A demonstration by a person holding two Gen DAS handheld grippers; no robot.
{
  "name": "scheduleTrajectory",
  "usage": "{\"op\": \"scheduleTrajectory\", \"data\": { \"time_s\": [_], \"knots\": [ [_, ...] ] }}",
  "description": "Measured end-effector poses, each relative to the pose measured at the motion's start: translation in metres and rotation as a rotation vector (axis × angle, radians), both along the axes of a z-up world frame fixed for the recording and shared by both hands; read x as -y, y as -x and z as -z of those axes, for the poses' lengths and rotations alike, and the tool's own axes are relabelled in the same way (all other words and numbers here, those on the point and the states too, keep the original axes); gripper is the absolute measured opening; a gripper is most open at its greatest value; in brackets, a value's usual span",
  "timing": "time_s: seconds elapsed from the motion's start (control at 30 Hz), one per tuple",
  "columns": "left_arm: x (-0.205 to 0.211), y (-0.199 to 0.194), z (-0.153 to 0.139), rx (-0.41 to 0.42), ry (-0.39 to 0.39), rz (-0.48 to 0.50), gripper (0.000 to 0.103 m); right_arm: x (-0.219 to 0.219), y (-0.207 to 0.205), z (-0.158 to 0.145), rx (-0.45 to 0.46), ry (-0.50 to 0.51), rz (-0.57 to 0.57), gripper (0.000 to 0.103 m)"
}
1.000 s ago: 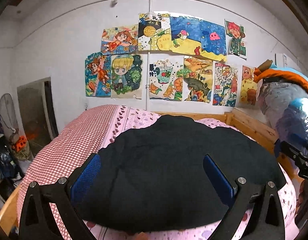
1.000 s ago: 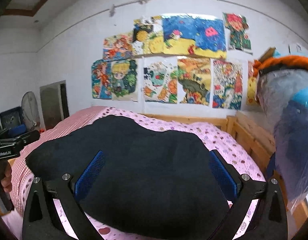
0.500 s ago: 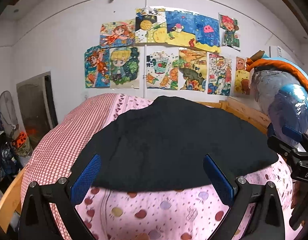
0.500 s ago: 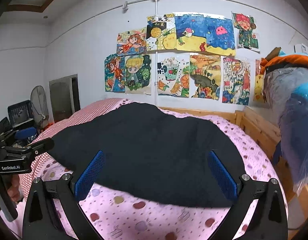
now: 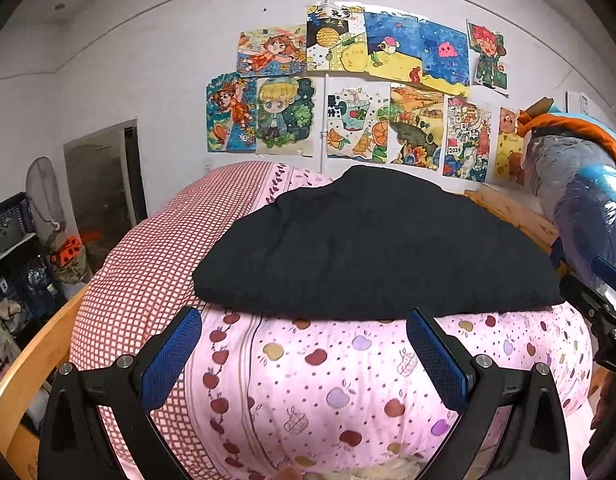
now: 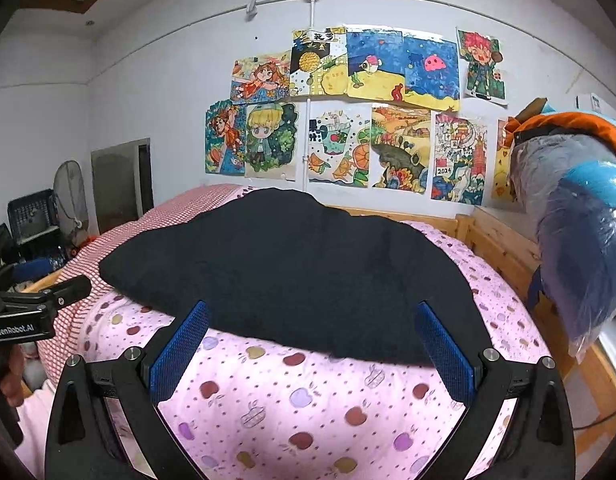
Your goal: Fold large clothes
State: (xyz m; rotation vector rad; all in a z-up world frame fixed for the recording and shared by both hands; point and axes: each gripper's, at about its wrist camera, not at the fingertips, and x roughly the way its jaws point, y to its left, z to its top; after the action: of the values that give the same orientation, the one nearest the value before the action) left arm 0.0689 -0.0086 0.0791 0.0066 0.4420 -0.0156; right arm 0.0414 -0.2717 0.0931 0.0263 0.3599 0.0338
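Left wrist cam: the left gripper [image 5: 303, 348] has its blue-padded fingers [image 5: 169, 358] spread wide, holding nothing, hanging over the pink apple-print bedding [image 5: 348, 384]. The black garment [image 5: 368, 252] lies in a folded heap on the bed, just past the fingertips, not touching them.

Right wrist cam: same deal, the right gripper [image 6: 314, 350] has its fingers apart and empty, with the black garment [image 6: 291, 268] right ahead on the bedding. The other gripper [image 6: 31, 304] pokes in at the left edge.

Home bedroom: quilted bed [image 5: 348, 380], children's drawings [image 5: 348, 92] on wall.
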Motion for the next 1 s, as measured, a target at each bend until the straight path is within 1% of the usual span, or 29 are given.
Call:
{"op": "scheduleTrajectory", "data": {
  "time_s": [0.13, 0.27, 0.37, 0.57, 0.73, 1.0],
  "knots": [
    [0.003, 0.010, 0.002, -0.001, -0.031, 0.028, 0.103, -0.003, 0.010, 0.001, 0.005, -0.005, -0.006, 0.101],
    [0.006, 0.020, 0.004, 0.012, -0.057, 0.032, 0.103, -0.007, 0.017, 0.004, 0.006, 0.038, 0.002, 0.101],
    [0.004, 0.024, 0.007, 0.017, -0.050, 0.025, 0.103, -0.008, 0.019, 0.006, 0.000, 0.055, 0.014, 0.101],
    [-0.004, 0.023, 0.017, -0.009, -0.031, 0.010, 0.103, -0.001, 0.016, 0.013, -0.037, 0.031, 0.031, 0.101],
    [-0.009, 0.020, 0.021, -0.022, -0.013, -0.001, 0.103, 0.004, 0.010, 0.020, -0.063, -0.015, 0.025, 0.101],
    [-0.005, 0.021, 0.021, -0.011, -0.027, 0.002, 0.103, 0.002, 0.010, 0.023, -0.061, -0.009, 0.025, 0.101]
  ]
}}
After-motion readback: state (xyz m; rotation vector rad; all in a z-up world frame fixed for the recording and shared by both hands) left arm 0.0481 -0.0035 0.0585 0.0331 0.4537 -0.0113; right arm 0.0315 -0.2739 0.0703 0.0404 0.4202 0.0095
